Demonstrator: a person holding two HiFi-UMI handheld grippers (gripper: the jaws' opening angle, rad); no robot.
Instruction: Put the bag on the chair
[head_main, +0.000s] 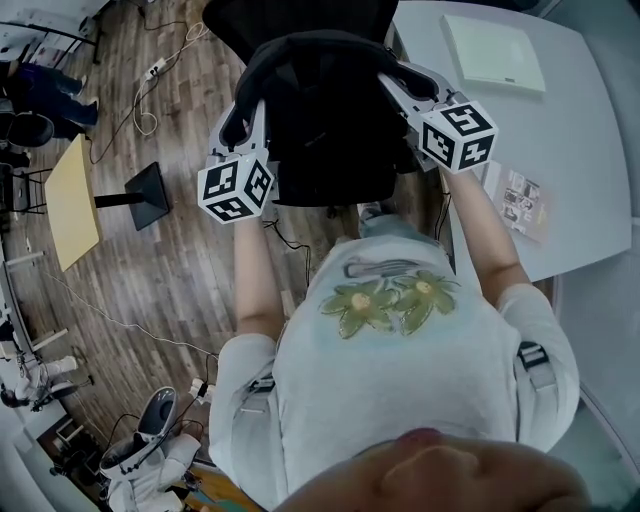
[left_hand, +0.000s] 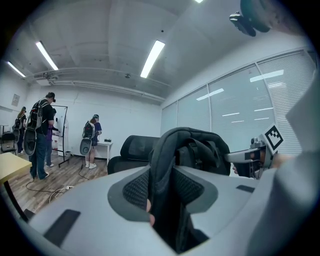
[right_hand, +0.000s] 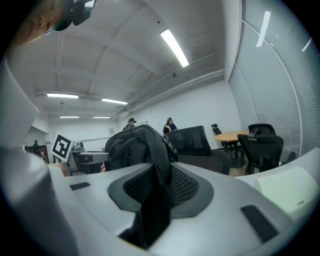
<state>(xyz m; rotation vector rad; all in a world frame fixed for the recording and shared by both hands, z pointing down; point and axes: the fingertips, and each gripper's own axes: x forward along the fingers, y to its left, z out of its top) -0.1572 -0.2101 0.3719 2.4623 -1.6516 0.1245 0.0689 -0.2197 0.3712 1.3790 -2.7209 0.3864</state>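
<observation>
Looking down from the head view, the black bag (head_main: 320, 110) hangs between the two tools, the left gripper (head_main: 243, 118) clamped on its left side and the right gripper (head_main: 402, 86) on its right side. Gripping it at both sides keeps the soft load level and spread rather than folded on itself. It sits over the seat of the chair (head_main: 300, 18), just short of the backrest, and whether its bottom already touches the seat cannot be told from here. The grey desk (head_main: 580, 130) stands close on the right, with a pale pad (head_main: 495, 52) near its far edge and a leaflet (head_main: 522, 203) near its near edge, so the bag is held to the chair side of that edge. In the left gripper view the jaws are closed on a thick fold of black fabric (left_hand: 167, 200), pads pressed against it from both sides. They stand partly apart only because the fabric fills the gap. The bulk of the bag rises just ahead, with the chair's backrest behind it and the other gripper off to the right. In the right gripper view the picture matches — jaws pinched on a dark strap (right_hand: 155, 200) that drops between them, the bag humped beyond and the backrest past that. My reading is that the carry is nearly over and lowering onto the seat comes next — both grips should let go only once the seat bears the weight.
</observation>
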